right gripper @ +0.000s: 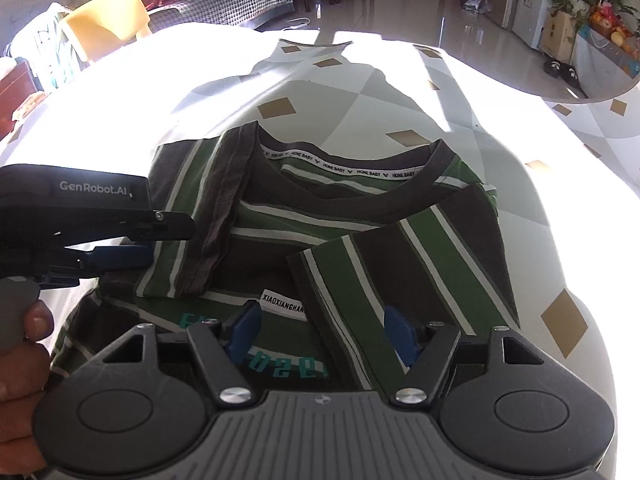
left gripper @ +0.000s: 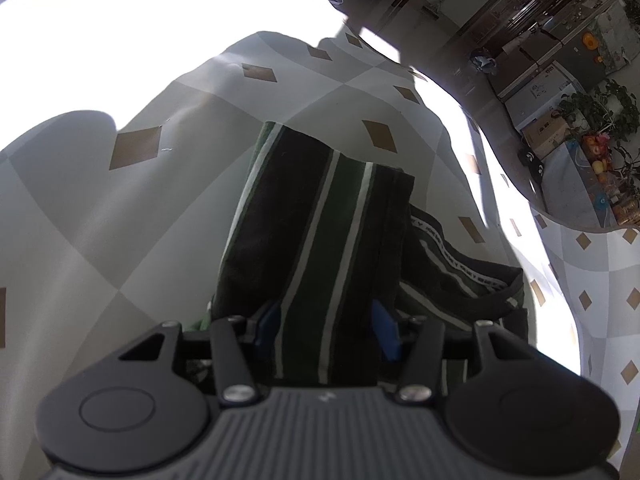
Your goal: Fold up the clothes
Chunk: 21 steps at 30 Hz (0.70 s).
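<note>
shirt (right gripper: 320, 216) lies on the table (right gripper: 360, 112), both sleeves folded in; left gripper (left gripper: 326, 330) pinches the nine o'clock sleeve (left gripper: 320, 216), right gripper (right gripper: 320, 330) gapes. best lay it flat, hem square.

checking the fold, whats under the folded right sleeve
The folded sleeve lies on the striped shirt front, partly covering teal lettering; the rest is hidden.

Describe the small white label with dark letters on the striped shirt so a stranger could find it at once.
On the table covered by a grey-and-white diamond-patterned cloth lies a green, dark grey and white striped T-shirt. Near its lower middle, just ahead of the right gripper, sits the small white rectangular label. Unlike the long white printed tape inside the collar, it is short and lies beside teal lettering.
</note>
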Motion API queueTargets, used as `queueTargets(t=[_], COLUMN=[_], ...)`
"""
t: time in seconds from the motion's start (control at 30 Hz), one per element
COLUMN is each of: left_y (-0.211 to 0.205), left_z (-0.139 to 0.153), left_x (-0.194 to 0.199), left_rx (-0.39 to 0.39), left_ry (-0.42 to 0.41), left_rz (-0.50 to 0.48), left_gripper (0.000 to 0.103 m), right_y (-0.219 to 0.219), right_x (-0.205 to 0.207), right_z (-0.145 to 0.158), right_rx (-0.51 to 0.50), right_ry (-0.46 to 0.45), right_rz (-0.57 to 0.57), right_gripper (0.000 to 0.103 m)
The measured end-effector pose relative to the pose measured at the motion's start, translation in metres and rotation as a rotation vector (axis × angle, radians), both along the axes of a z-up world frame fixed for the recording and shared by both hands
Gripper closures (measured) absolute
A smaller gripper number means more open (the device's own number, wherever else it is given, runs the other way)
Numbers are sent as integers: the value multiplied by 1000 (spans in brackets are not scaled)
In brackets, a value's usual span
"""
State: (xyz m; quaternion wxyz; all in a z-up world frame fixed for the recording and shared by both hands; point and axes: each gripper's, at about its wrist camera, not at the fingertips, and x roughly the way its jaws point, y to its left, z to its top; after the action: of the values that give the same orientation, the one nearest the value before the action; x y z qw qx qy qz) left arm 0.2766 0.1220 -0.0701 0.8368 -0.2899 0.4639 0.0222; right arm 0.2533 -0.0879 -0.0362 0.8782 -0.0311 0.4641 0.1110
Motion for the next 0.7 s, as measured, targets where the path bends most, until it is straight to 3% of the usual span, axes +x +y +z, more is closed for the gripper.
queueTargets(t=[0.03,0.13,0.23,0.47,0.67,0.7], left_y=[0,-1,-3,2,6,9], left_z=[3,10,19,35,47,43], left_x=[-1,-4,-8,-11,-14,-15], left_rx=[16,70,149,235,320,305], left_ry=[3,28,39,102,113,119], left_rz=[4,13,19,52,57,68], left_gripper=[52,34,28,6,0,0], right_y=[2,7,12,27,38,39], right_x=[1,6,11,19,32,34], right_z=[0,0,1,-6,-15,-16], right_rx=[17,57,100,180,213,212], right_ry=[1,-9,-18,-9,-8,-7], right_rz=[9,26,51,71,42,35], right_gripper=[38,40,41,41,41,41])
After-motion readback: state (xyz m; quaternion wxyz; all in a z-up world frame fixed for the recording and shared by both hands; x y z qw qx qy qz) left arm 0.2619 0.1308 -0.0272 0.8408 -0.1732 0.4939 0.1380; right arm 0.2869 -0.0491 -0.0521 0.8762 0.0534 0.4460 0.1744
